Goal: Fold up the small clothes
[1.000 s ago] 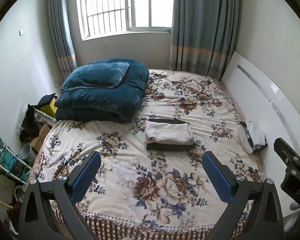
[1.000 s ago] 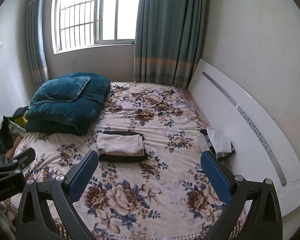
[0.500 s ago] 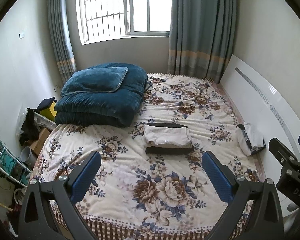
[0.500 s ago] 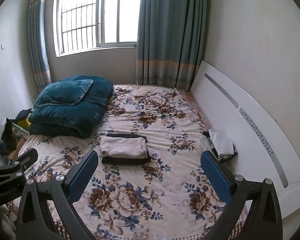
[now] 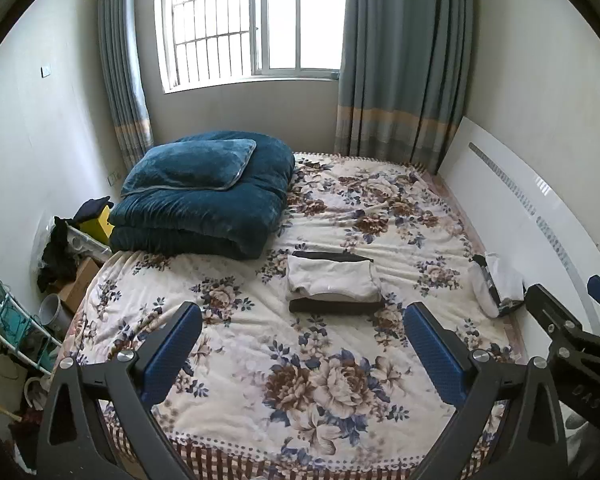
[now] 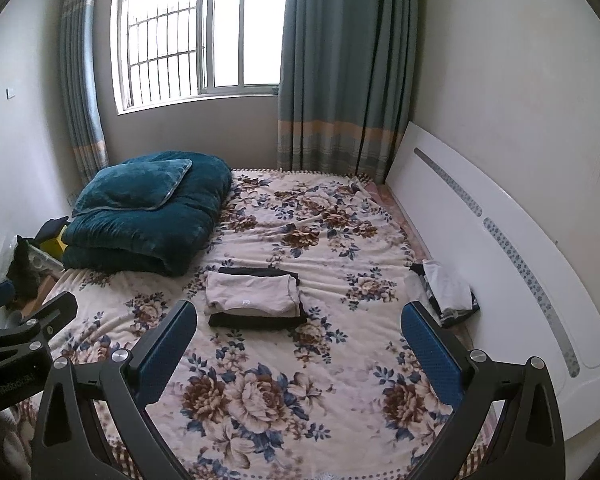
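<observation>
A folded cream garment point(image 5: 334, 280) lies on top of a folded black one point(image 5: 336, 306) in the middle of the floral bed point(image 5: 236, 312); the stack also shows in the right wrist view point(image 6: 252, 294). More clothes, white and dark point(image 5: 496, 284), lie in a heap at the bed's right edge by the headboard, also in the right wrist view point(image 6: 446, 292). My left gripper point(image 5: 302, 350) is open and empty, held back above the foot of the bed. My right gripper point(image 6: 298, 346) is open and empty beside it, to its right.
A folded teal quilt with a pillow point(image 5: 204, 196) takes the far left of the bed. A white headboard point(image 6: 500, 264) runs along the right. Boxes, a shelf and clutter point(image 5: 28, 308) stand on the floor at the left. A window and curtains are behind.
Both grippers have pulled back and risen a little, so the bed and the folded stack look smaller and lower in view. Both stay open.
</observation>
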`<state>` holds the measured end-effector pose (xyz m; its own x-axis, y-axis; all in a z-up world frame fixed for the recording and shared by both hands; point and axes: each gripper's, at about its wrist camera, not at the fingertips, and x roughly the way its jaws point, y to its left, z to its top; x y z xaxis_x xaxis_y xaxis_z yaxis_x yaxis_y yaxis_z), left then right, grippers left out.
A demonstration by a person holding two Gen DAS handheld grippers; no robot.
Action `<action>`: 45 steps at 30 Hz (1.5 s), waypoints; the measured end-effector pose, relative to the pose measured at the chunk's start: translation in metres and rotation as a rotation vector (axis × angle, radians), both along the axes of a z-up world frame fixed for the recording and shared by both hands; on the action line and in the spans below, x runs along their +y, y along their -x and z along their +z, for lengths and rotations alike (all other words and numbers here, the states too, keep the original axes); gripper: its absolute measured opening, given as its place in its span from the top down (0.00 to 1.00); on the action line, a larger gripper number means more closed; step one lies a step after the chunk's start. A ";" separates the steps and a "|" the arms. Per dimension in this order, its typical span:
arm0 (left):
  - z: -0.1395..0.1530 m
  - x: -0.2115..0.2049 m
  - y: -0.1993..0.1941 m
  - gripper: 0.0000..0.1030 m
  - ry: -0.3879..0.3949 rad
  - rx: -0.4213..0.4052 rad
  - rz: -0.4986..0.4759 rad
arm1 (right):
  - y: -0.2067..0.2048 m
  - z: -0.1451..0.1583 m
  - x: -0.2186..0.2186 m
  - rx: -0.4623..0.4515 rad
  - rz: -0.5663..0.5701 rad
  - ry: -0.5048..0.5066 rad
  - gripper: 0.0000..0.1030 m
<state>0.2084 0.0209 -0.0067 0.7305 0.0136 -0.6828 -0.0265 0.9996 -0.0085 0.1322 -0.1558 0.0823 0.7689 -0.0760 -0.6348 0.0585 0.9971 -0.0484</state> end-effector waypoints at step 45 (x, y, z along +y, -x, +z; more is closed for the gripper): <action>0.000 0.002 0.006 0.00 0.003 -0.010 0.011 | 0.004 -0.002 -0.005 0.000 0.000 -0.012 0.00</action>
